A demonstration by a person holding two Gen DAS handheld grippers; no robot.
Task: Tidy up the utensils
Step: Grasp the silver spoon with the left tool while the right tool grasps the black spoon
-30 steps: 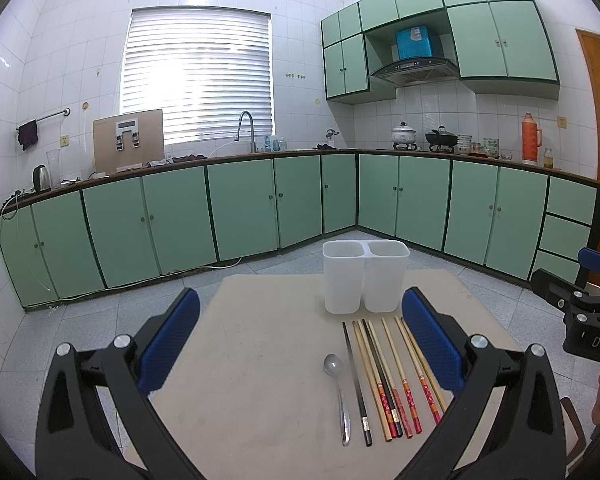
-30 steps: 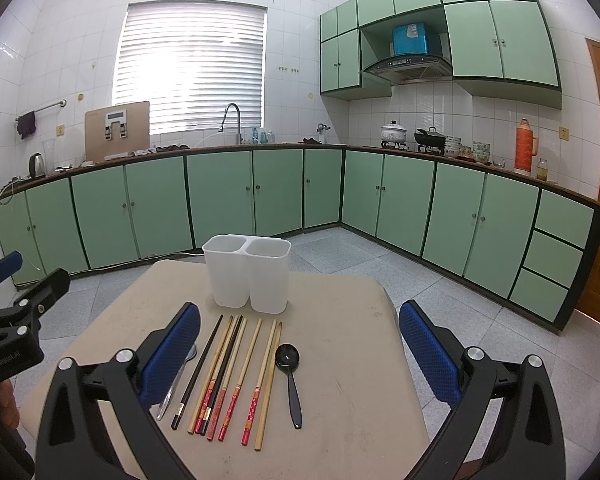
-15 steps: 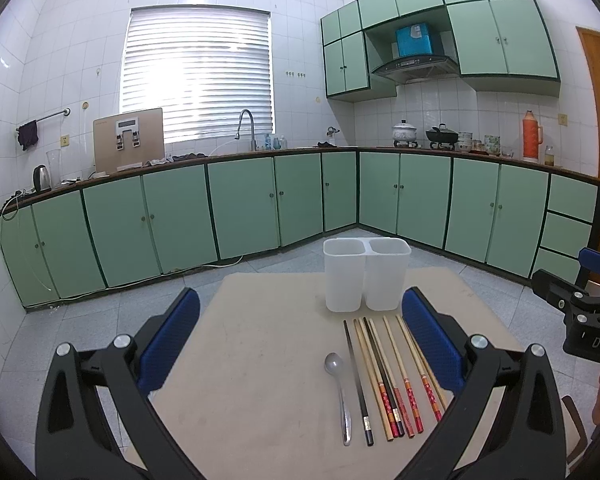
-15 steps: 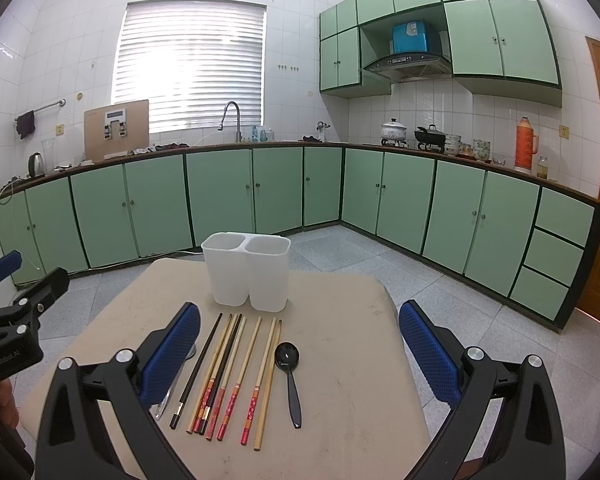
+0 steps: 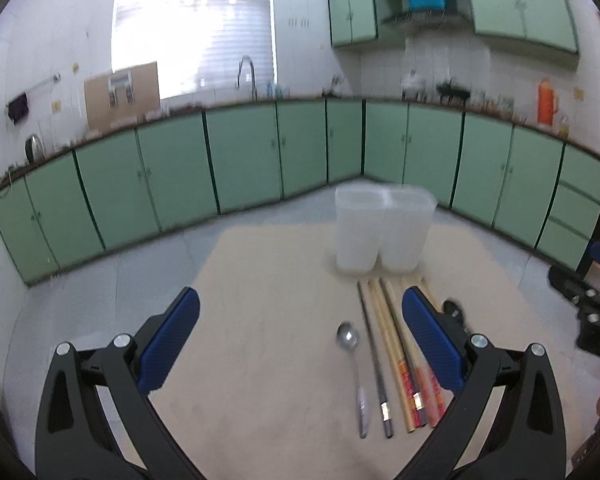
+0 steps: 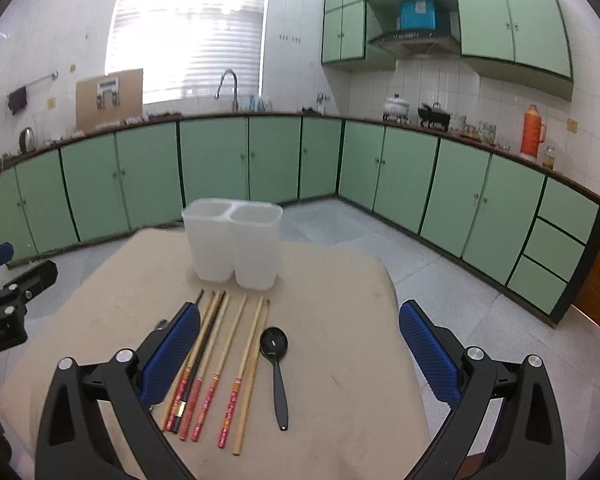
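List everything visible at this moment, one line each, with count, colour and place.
holder: one, white, two compartments, both look empty, far end of table
chopsticks: several, wooden with red ends plus a dark one, lying before the holder
black spoon: one, right of chopsticks
metal spoon: one, silver, left of chopsticks
table: one, beige
cabinets: green, along walls
left tool: open, above table
right tool: open, above table
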